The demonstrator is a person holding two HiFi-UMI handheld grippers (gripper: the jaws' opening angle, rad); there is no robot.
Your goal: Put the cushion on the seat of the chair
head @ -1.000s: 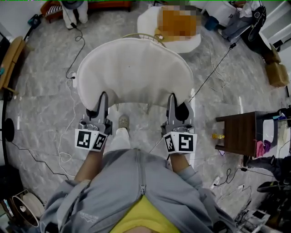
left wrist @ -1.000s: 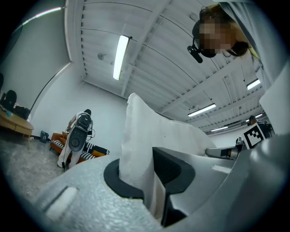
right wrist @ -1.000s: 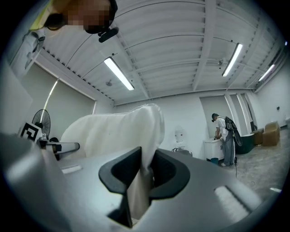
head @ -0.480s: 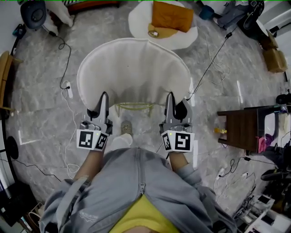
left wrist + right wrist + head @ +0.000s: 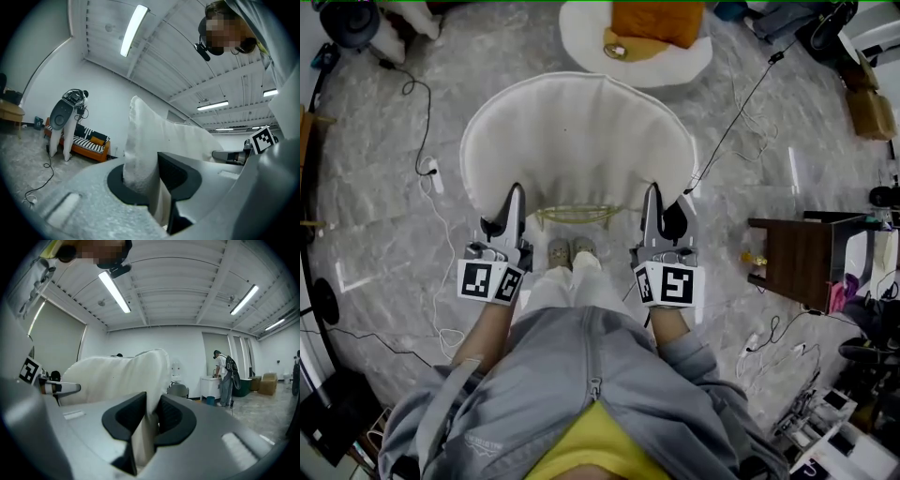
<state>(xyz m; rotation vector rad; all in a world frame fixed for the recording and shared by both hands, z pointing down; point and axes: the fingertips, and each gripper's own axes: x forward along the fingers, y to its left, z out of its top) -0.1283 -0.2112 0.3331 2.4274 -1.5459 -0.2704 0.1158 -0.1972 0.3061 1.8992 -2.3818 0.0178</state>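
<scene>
A large white rounded cushion (image 5: 577, 141) hangs level in front of me, gripped at its near edge by both grippers. My left gripper (image 5: 514, 202) is shut on the near left corner, with white fabric pinched between its pads (image 5: 140, 140). The near right corner is clamped by my right gripper (image 5: 652, 199), where cushion fabric (image 5: 122, 376) is squeezed between the pads. A thin yellowish wire frame of the chair (image 5: 577, 214) shows just under the cushion's near edge. The cushion hides the rest of the chair.
A white round seat (image 5: 581, 37) bearing an orange cushion (image 5: 656, 23) lies beyond. A dark wooden side table (image 5: 792, 258) stands at the right. Cables (image 5: 431, 173) trail over the grey marble floor. A person with a backpack (image 5: 225, 376) stands far off.
Both grippers carried the cushion forward and a little down. The chair's yellow frame came into sight under its near edge. The white seat with the orange cushion drifted toward the picture's top.
</scene>
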